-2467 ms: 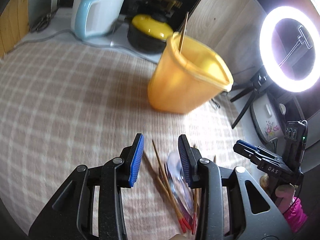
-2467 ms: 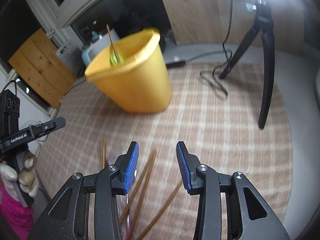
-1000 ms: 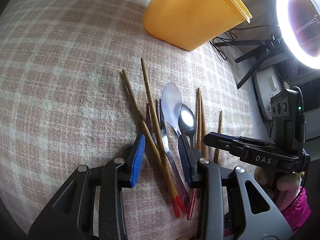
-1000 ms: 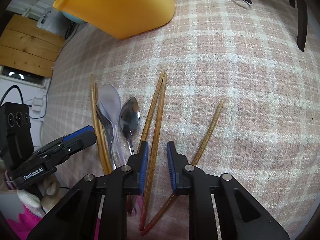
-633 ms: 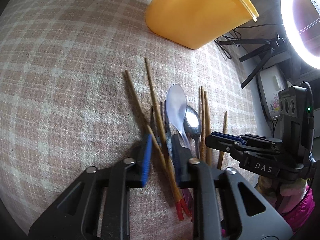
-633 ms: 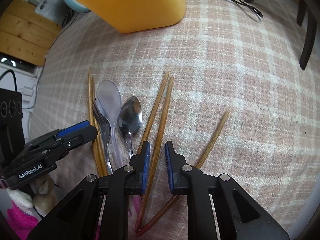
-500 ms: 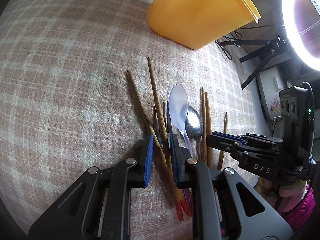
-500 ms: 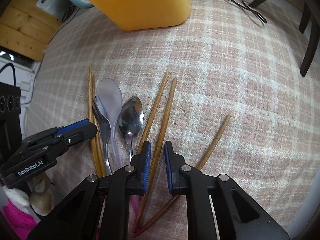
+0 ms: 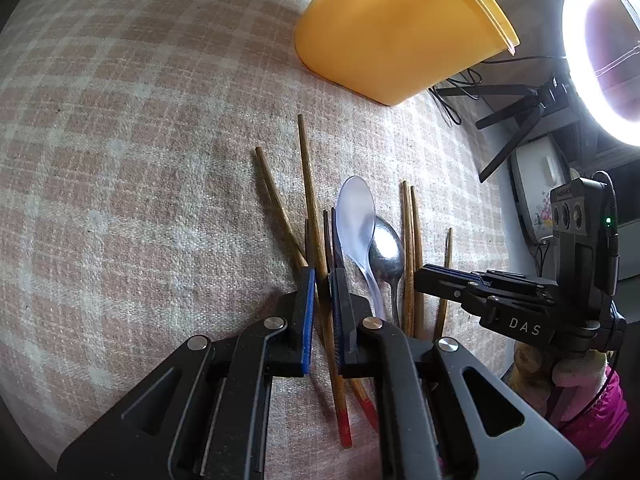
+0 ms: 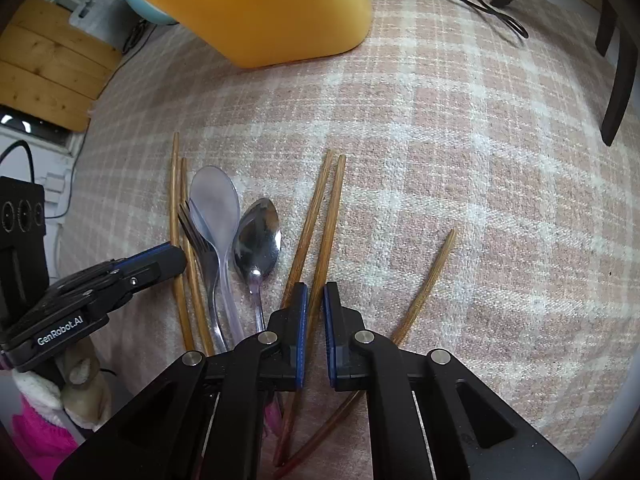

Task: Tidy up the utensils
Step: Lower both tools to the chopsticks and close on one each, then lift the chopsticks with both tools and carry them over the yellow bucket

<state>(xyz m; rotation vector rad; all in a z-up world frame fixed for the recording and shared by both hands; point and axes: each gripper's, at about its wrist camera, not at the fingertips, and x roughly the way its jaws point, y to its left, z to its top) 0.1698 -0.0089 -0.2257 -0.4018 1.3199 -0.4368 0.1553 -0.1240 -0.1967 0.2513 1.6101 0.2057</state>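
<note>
Wooden chopsticks, a clear plastic spoon [image 9: 355, 216], a metal spoon [image 9: 386, 254] and a fork [image 10: 196, 236] lie side by side on the checked cloth. My left gripper [image 9: 321, 280] is shut on a red-tipped chopstick [image 9: 308, 184], low on the cloth. My right gripper [image 10: 315, 294] is shut on another chopstick [image 10: 330, 216], beside its twin [image 10: 312, 208]. A single chopstick [image 10: 430, 280] lies to the right. The yellow bucket [image 9: 396, 28] stands beyond the utensils; it also shows in the right wrist view [image 10: 272, 8].
A ring light [image 9: 600, 60] on a black tripod [image 9: 516, 120] stands at the right edge with cables [image 10: 488, 8]. A wooden panel [image 10: 48, 72] and a pale blue kettle sit behind the bucket. The checked cloth [image 9: 120, 160] extends to the left.
Both grippers came down from above the bucket to the utensils. Their jaws narrowed and shut, the left on a red-tipped chopstick, the right on one of the paired chopsticks.
</note>
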